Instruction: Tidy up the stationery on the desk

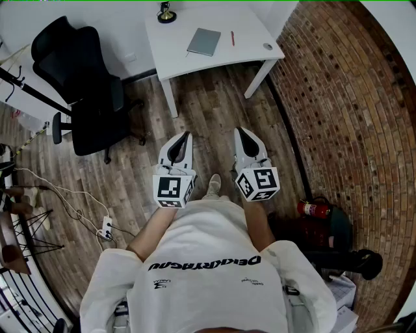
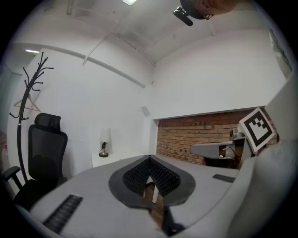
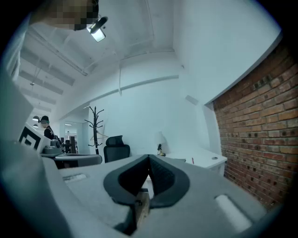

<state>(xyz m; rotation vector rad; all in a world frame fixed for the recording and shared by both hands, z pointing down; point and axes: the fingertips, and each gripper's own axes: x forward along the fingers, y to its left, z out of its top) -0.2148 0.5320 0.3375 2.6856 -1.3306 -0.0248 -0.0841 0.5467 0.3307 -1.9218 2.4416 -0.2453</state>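
Observation:
Across the room stands a white desk [image 1: 214,58] with a grey notebook [image 1: 203,41], a red pen [image 1: 232,38], a small round grey object [image 1: 267,46] and a small lamp [image 1: 167,13] on it. My left gripper [image 1: 187,135] and right gripper [image 1: 239,131] are held side by side in front of my body, well short of the desk, above the wooden floor. Both point level toward the desk. The left gripper view shows its jaws [image 2: 149,158] closed together with nothing between them. The right gripper [image 3: 149,158] is likewise shut and holds nothing; the desk [image 3: 205,155] lies beyond it.
A black office chair [image 1: 84,84] stands left of the desk, with a coat rack [image 2: 28,93] behind it. A brick wall [image 1: 351,117] runs along the right, and a red fire extinguisher [image 1: 312,208] sits at its foot. A power strip [image 1: 106,227] and cables lie on the floor at left.

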